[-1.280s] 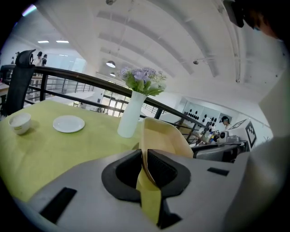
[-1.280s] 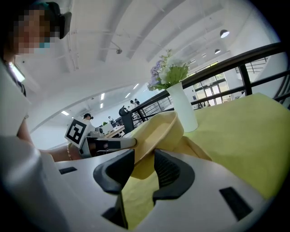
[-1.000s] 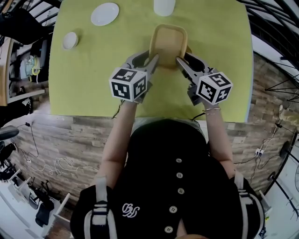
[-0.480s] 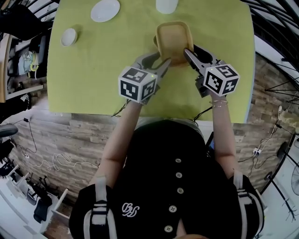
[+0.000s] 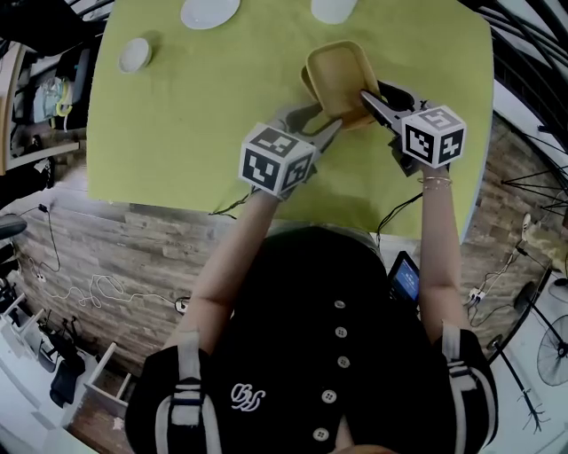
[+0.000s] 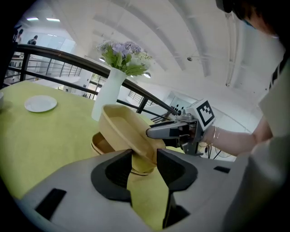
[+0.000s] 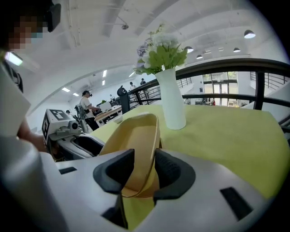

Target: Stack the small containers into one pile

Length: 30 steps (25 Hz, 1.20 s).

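Our right gripper (image 7: 144, 168) pinches the near rim of the tilted tan container (image 5: 342, 75), which leans into the lower container (image 6: 102, 145) with its long axis pointing away. Our left gripper (image 6: 144, 165), whose jaws have just been opening, loosely straddles its near corner.

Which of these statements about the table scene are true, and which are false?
1. The right gripper grips the tilted container's rim. True.
2. A second container lies under the tilted one. True.
3. The vase is empty. False: it holds flowers.
4. The plate sits on the containers. False: it lies apart on the table.
5. The left gripper clamps the small dish. False: its jaws have just been opening and stand apart around the tilted container's corner; the dish lies far off.
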Tool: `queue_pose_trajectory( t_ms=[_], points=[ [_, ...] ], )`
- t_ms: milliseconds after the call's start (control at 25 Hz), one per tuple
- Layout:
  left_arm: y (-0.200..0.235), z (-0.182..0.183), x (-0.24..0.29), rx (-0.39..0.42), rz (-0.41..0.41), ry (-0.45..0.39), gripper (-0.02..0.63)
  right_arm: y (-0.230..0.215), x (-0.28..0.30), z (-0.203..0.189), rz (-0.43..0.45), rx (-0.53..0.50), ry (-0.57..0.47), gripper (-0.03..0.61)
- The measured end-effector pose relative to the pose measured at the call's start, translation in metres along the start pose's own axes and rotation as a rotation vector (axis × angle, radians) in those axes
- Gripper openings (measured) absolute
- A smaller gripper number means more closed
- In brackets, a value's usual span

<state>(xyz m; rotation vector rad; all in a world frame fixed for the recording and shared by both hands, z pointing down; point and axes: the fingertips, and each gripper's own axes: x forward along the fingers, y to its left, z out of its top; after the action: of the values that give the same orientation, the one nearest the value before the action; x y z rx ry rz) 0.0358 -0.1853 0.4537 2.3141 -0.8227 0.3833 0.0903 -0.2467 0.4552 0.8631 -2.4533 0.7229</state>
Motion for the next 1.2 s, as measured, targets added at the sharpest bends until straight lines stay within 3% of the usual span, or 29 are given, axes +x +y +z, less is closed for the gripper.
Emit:
queue_pose_trajectory(
  t_ms=[560,1200],
  points=[
    [0.0,-0.019,0.015,-0.012,-0.022,0.063,0.168,-0.018,0.021,-0.018,0.008,-0.042,0.1,0.141],
    [0.006,-0.029,0.015,-0.019,-0.026,0.084,0.17,-0.021,0.028,-0.026,-0.002,-0.052,0.132,0.155]
  ],
)
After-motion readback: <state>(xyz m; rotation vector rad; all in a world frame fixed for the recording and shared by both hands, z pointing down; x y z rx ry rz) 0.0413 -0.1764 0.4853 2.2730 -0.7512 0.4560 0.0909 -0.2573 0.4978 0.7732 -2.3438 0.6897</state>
